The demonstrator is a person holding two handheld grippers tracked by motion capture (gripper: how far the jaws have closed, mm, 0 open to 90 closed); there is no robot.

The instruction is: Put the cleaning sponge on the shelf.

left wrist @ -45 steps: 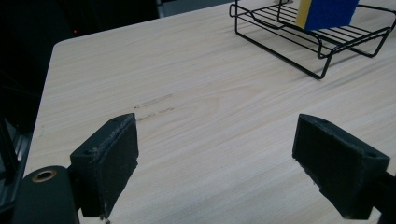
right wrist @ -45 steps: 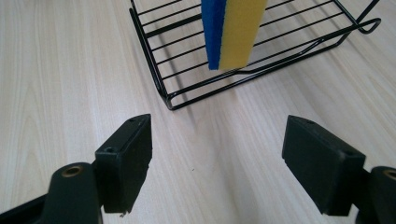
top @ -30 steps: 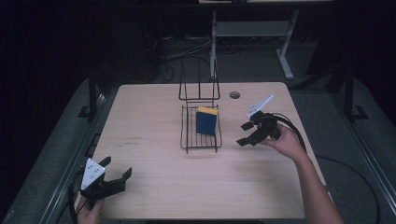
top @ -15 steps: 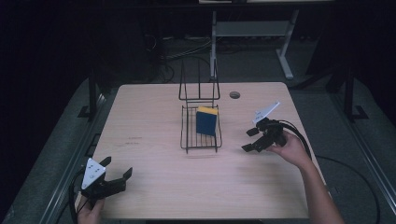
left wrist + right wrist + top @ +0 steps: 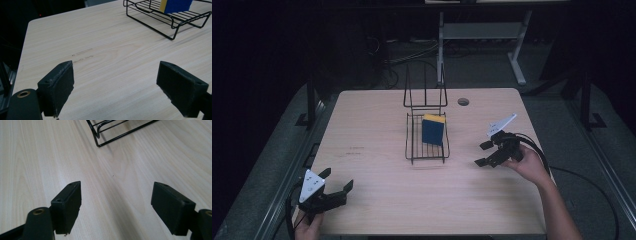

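**Bare wood on both sides of the rack**

The desk [image 5: 377, 130] lies bare left and right of the wire rack [image 5: 427, 142] at its middle, a sponge [image 5: 433, 130] standing inside. My left hand-held gripper [image 5: 339, 182] sits at the near-left corner, jaws apart; my right hand-held gripper [image 5: 483, 153] hovers near the right edge, jaws apart.

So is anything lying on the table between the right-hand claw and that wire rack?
No. In the high view, only bare wooden table separates the right gripper from the wire rack; the right gripper view shows the same.
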